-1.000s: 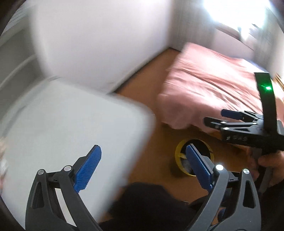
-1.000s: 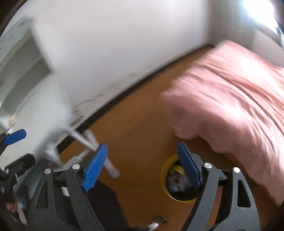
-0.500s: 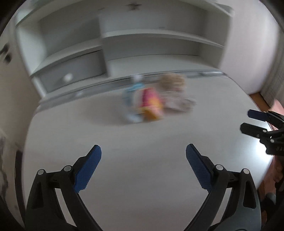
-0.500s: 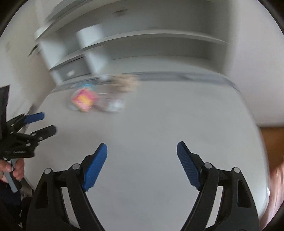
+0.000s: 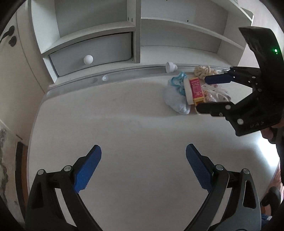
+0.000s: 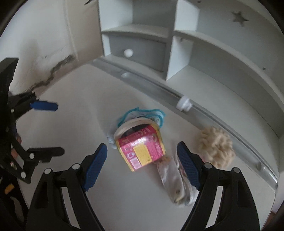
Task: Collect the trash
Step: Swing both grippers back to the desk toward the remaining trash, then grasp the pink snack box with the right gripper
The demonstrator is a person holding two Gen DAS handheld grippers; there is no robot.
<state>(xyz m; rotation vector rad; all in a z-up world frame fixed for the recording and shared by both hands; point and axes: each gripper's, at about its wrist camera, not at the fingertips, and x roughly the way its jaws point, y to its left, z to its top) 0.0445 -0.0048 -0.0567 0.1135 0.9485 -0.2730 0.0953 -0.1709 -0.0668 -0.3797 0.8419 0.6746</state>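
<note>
Pink carton [image 6: 142, 152]: printing too blurred to read
Right tool [image 5: 217, 92]: faint embossed marks on its body, illegible
Shelf unit [image 6: 238, 16]: star cutout

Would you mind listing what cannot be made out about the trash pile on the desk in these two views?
- Pink carton: print too small and blurred in both views.
- Patterned wrapper: right wrist view, motion-blurred, partly behind the right gripper finger.
- Same wrapper, left wrist view: crossed by the right gripper's fingers.
- White bag: contents hidden by its own plastic.

We have swung from the floor to the white desk [image 5: 124, 115], and our right gripper [image 6: 142, 158] now hangs wide over what looks like a pink carton [image 6: 142, 151].
</note>
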